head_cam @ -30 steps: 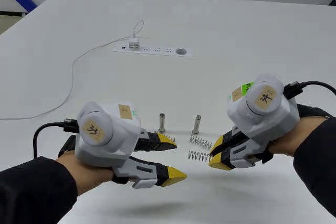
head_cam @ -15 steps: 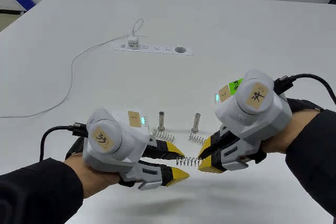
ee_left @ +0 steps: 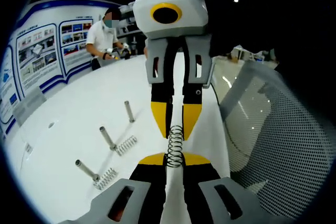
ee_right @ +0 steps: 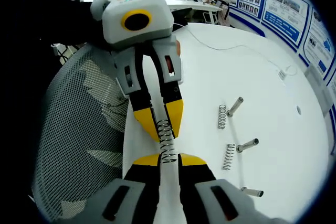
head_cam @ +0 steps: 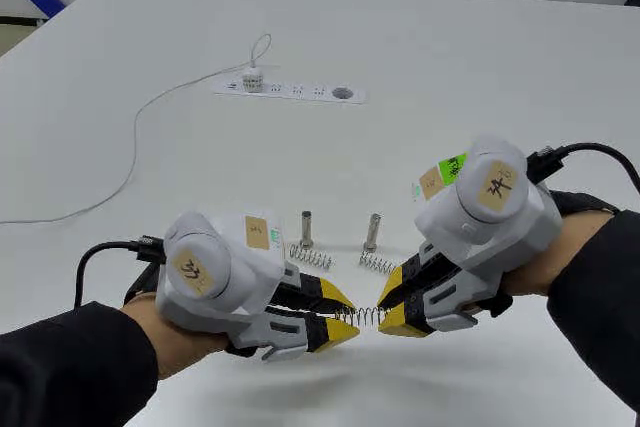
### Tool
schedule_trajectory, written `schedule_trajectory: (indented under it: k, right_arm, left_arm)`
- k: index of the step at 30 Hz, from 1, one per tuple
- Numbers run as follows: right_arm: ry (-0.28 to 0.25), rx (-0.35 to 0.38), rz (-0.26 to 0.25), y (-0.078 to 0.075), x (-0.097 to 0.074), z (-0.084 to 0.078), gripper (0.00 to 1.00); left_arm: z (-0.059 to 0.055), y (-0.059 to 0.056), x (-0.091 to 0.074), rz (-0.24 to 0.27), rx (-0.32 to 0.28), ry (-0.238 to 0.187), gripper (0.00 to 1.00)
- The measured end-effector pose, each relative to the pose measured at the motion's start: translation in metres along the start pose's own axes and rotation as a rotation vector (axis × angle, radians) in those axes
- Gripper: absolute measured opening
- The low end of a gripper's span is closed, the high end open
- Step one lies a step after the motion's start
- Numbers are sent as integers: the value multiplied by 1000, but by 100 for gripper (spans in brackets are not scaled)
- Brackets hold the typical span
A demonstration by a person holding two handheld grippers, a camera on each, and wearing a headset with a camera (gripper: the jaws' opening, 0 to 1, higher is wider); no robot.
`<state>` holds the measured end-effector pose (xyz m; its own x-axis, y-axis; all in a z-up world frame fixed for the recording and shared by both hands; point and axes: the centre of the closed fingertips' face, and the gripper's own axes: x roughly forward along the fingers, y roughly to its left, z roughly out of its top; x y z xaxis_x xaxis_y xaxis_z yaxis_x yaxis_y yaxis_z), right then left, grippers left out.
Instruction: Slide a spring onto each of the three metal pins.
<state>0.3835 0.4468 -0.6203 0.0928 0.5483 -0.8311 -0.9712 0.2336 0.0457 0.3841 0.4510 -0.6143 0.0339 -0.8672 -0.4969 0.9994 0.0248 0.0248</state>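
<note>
Three metal pins in the left gripper view: near pin (ee_left: 85, 170), middle pin (ee_left: 107, 137), far pin (ee_left: 129, 111). Three springs: one held spring (ee_left: 175, 145), two loose, near spring (ee_left: 106, 177) and far spring (ee_left: 126, 145). Two grippers: left gripper (head_cam: 345, 315), right gripper (head_cam: 388, 302). One power strip (head_cam: 295, 93), one charger plug (head_cam: 252, 78).

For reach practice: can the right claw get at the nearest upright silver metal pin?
Probably not yet: the right claw and left claw both grip one thin coiled wire spring. Nothing else blocks the way to the silver metal pin.
</note>
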Motion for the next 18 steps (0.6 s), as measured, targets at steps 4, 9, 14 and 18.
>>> schedule_trajectory:
  k: [4,9,14,18]
  right_arm:
    - [15,4,1,0,3,-6,16]
    - [10,-3,-3,1,1,-3,11]
    - [-49,5,-10,1,-8,14,11]
    - [-108,7,-8,4,-13,30,11]
  left_arm:
    - [5,-1,-1,0,-9,-21,10]
    - [5,0,-1,2,-16,-23,10]
    - [0,-1,0,1,-19,-6,10]
    - [0,-1,1,0,-19,-3,10]
